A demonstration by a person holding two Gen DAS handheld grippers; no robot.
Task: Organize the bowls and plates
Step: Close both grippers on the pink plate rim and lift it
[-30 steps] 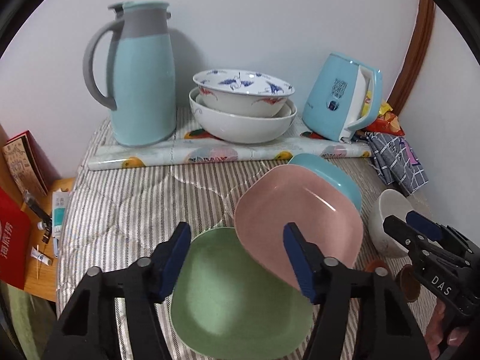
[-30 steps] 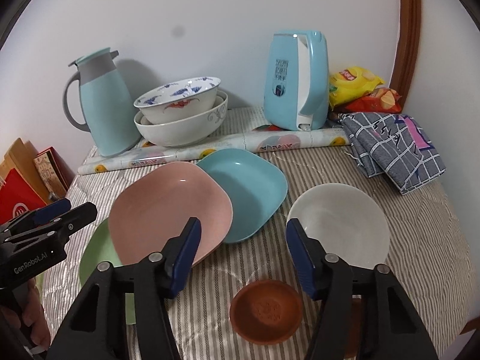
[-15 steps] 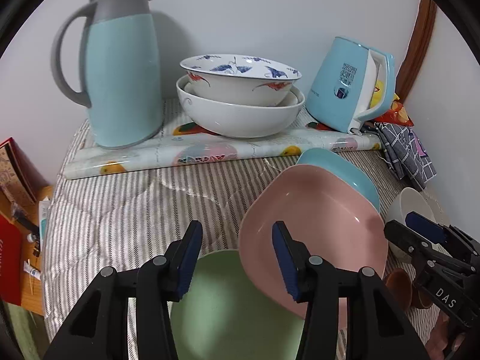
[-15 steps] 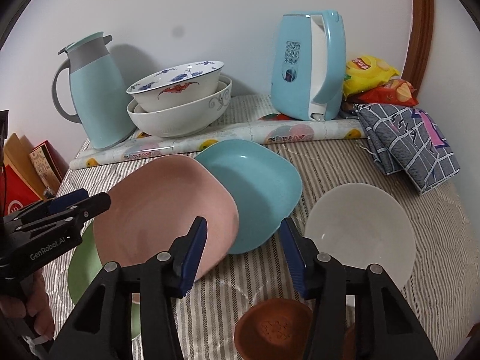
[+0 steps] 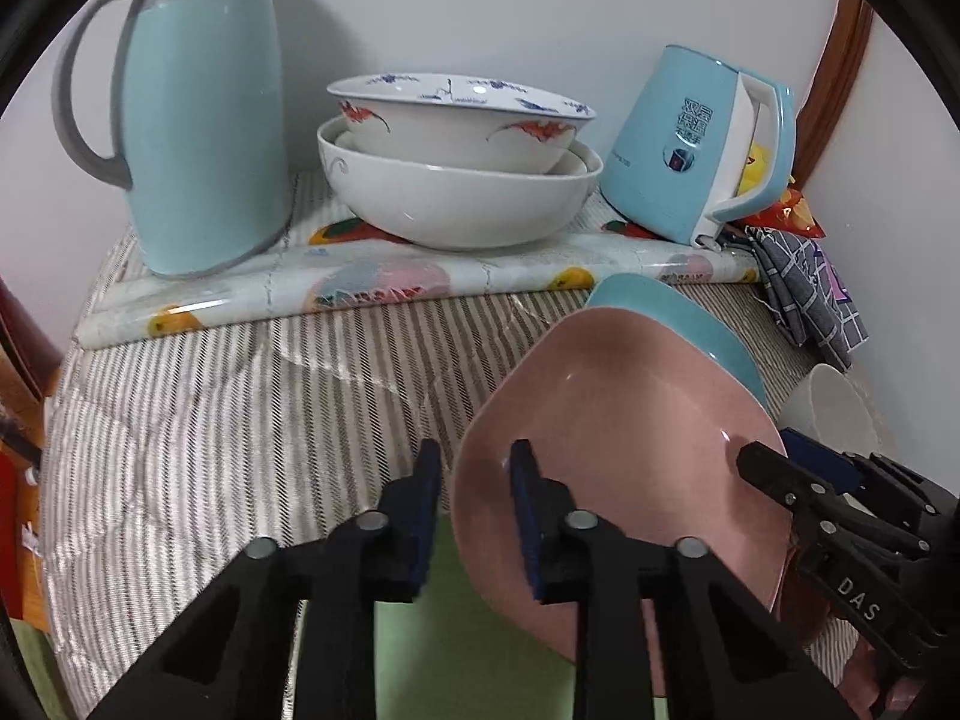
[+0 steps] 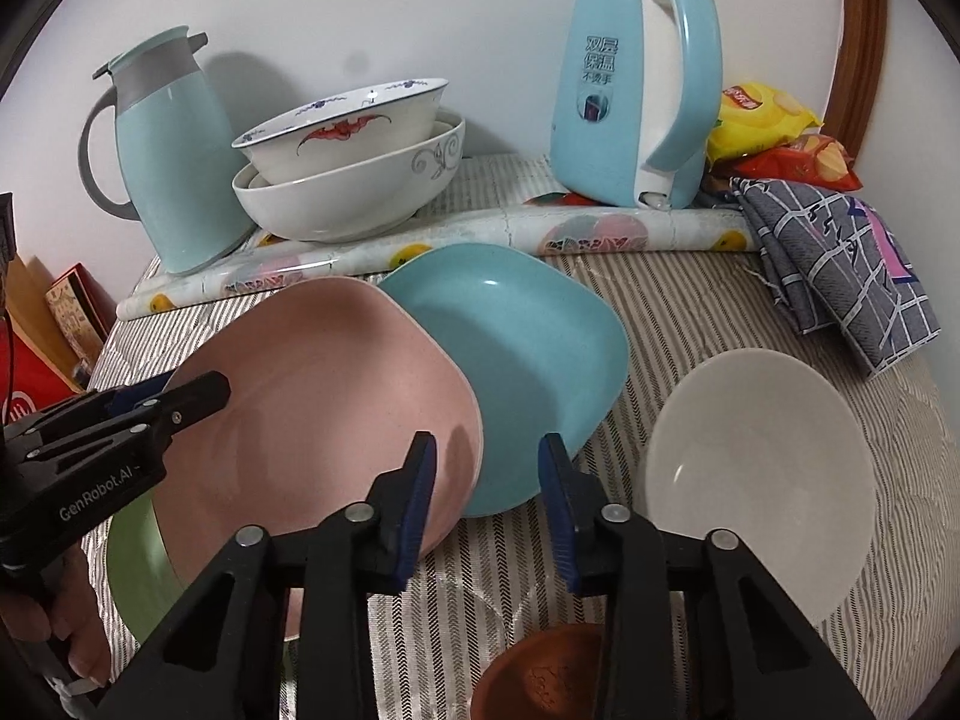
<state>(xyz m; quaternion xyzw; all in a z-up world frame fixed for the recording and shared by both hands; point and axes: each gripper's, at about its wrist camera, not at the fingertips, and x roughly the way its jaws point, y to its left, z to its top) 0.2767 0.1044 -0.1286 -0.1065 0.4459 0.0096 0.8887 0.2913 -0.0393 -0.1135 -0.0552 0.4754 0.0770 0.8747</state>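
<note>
While the left wrist view hides most of the white bowl (image 5: 837,405), the right shows it whole, right of the teal plate (image 6: 516,372). Left gripper (image 5: 474,480) straddles the pink plate's (image 5: 624,420) near-left rim, unclamped; right gripper (image 6: 487,468) gapes. Striped cloth (image 5: 240,414) reaches the far wall.

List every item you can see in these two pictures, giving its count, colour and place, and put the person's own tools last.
Square pink plate: 1, centre, overlapping green and teal plates.
Square teal plate: 1, right of pink.
Green plate: 1, front left.
Plain white bowl: 1, right.
Small brown dish: 1, front.
Stacked patterned white bowls: 2, back.
Teal thermos jug: 1, back left.
Teal electric kettle: 1, back right.
Checked grey cloth: 1, right.
Left hand-held gripper: straddling pink rim.
Right hand-held gripper: open.
</note>
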